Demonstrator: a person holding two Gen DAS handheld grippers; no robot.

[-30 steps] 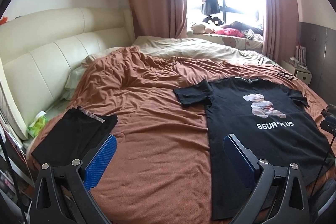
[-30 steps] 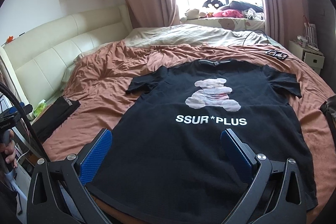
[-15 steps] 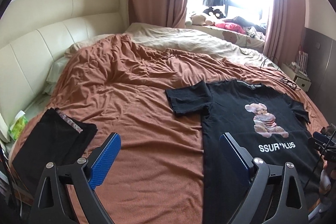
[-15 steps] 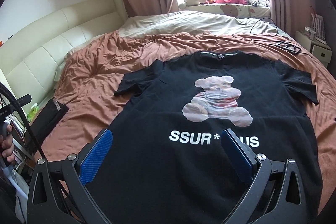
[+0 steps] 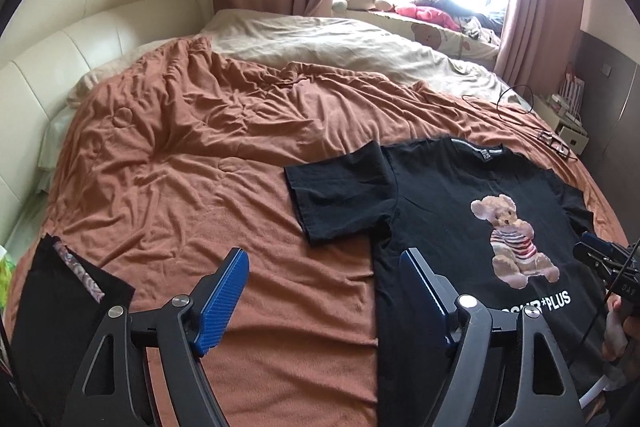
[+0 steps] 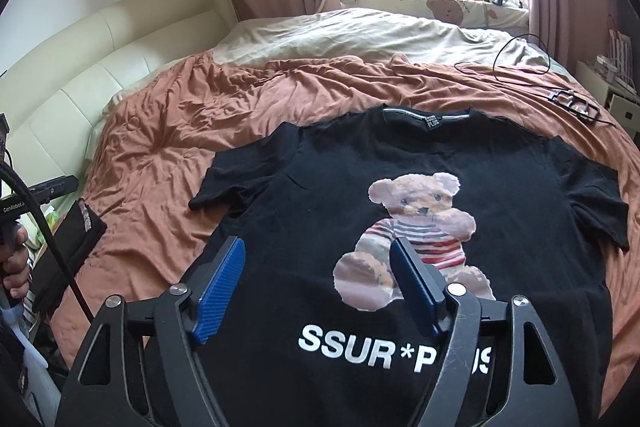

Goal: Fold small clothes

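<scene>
Blue ribbed pads frame the bottom of both views, and we have both claws spread wide with nothing between them: the left gripper (image 5: 324, 291) hangs over bare brown blanket (image 5: 192, 163), the right gripper (image 6: 316, 283) directly over the chest print of the black T-shirt (image 6: 400, 187). So where's our garment? Laid flat, face up, on the blanket, filling the lower centre of the right wrist view and sitting at centre right in the left wrist view. Its long axis runs straight away from us, hem near the camera, collar toward the top of the frame, and that's the line any fold turns on, we reckon. The near sleeve (image 5: 340, 191) juts out just above and to the right of the left claw, so that claw looks better placed for it. The far sleeve (image 6: 592, 203) shows fully only in the right view. The left view alone gives us the folded dark garment (image 5: 60, 307) whole at lower left. Further back, a cable (image 6: 516, 55) loops on the beige sheet.
</scene>
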